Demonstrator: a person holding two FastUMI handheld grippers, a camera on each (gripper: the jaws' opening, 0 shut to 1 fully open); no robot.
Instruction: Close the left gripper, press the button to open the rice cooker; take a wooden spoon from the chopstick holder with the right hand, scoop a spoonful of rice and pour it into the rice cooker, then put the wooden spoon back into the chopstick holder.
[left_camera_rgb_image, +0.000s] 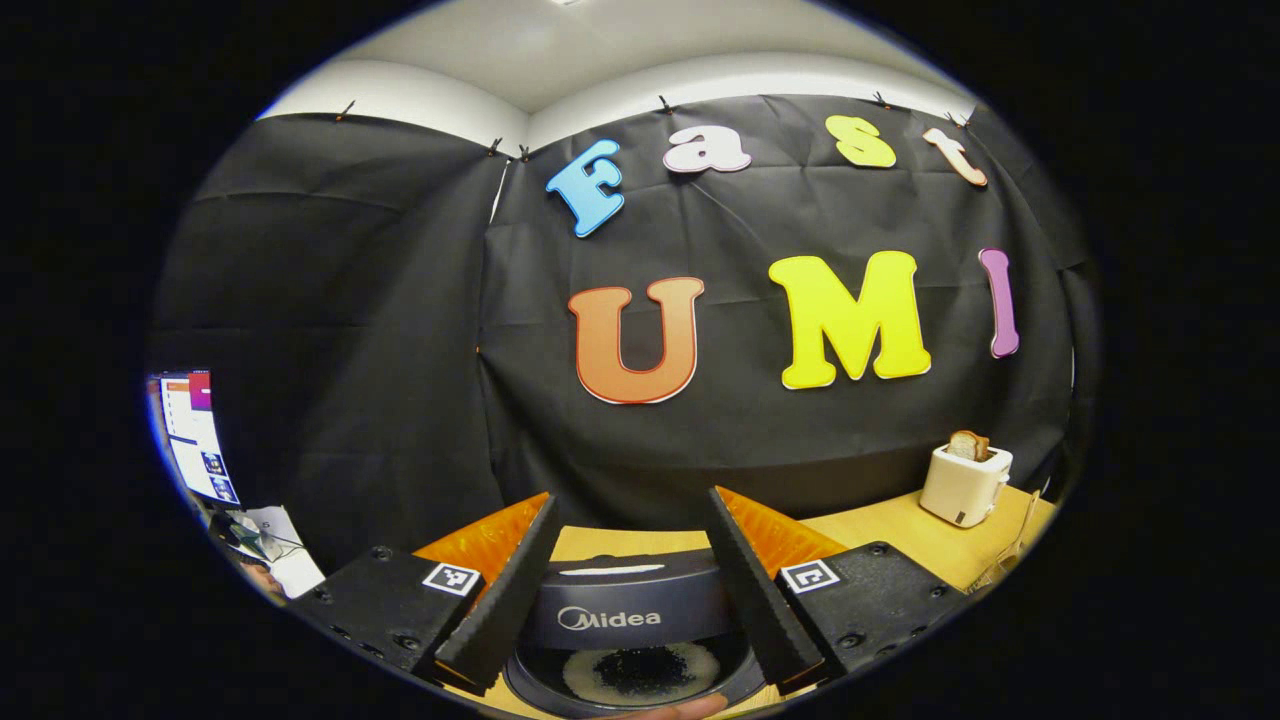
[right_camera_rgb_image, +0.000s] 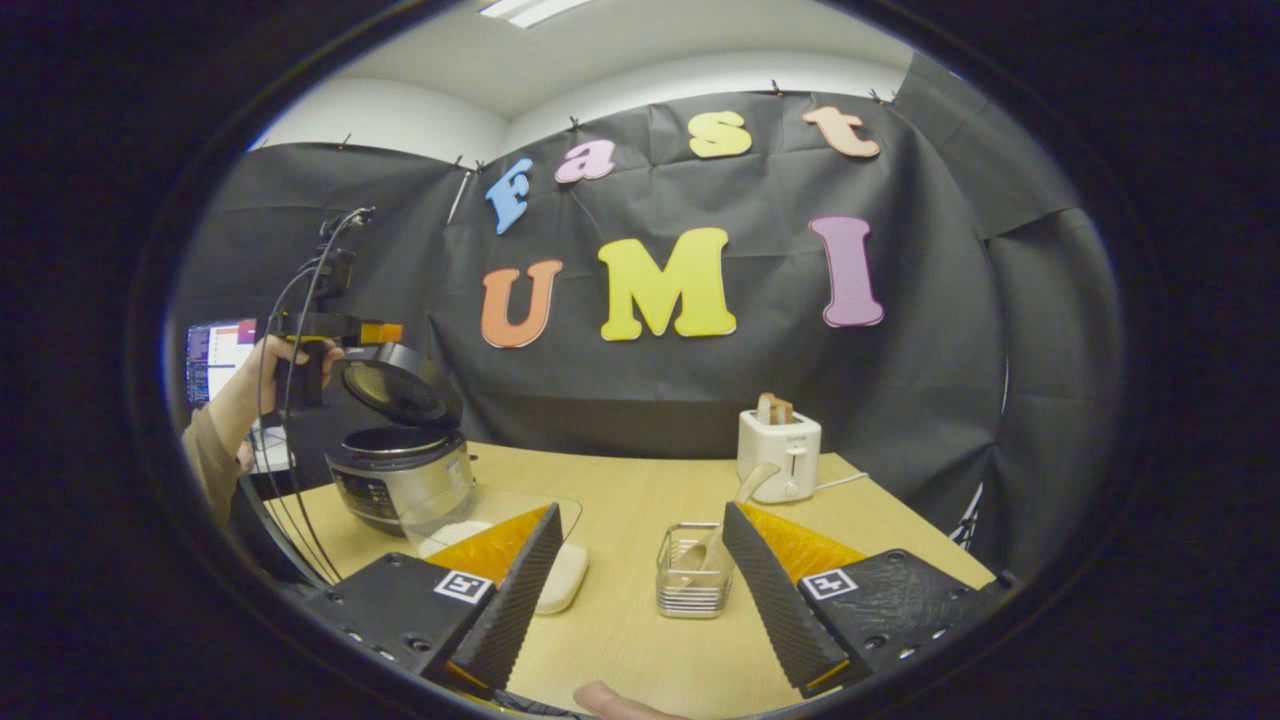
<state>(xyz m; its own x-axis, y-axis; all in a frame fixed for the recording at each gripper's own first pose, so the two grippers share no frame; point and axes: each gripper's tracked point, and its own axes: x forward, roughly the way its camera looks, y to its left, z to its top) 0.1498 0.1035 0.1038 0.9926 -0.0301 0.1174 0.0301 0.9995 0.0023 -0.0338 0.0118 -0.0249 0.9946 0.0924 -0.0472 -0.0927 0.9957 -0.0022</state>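
The rice cooker (right_camera_rgb_image: 400, 478) stands at the table's left with its lid (right_camera_rgb_image: 397, 385) swung up. A hand holds my left gripper (right_camera_rgb_image: 335, 328) just above that lid. In the left gripper view this gripper (left_camera_rgb_image: 632, 498) is open, its fingers apart on either side of the raised dark lid (left_camera_rgb_image: 630, 610), touching nothing. My right gripper (right_camera_rgb_image: 640, 512) is open and empty over the table's front. The clear chopstick holder (right_camera_rgb_image: 692, 572) sits between its fingers, farther off, with the wooden spoon (right_camera_rgb_image: 748, 486) leaning out of it to the right. A clear box of white rice (right_camera_rgb_image: 468, 522) lies in front of the cooker.
A white toaster (right_camera_rgb_image: 780, 455) with a slice of bread stands at the back of the wooden table (right_camera_rgb_image: 620, 500); it also shows as the toaster (left_camera_rgb_image: 965, 485) at the right. A monitor (right_camera_rgb_image: 215, 358) glows at the far left, and cables hang from the left gripper.
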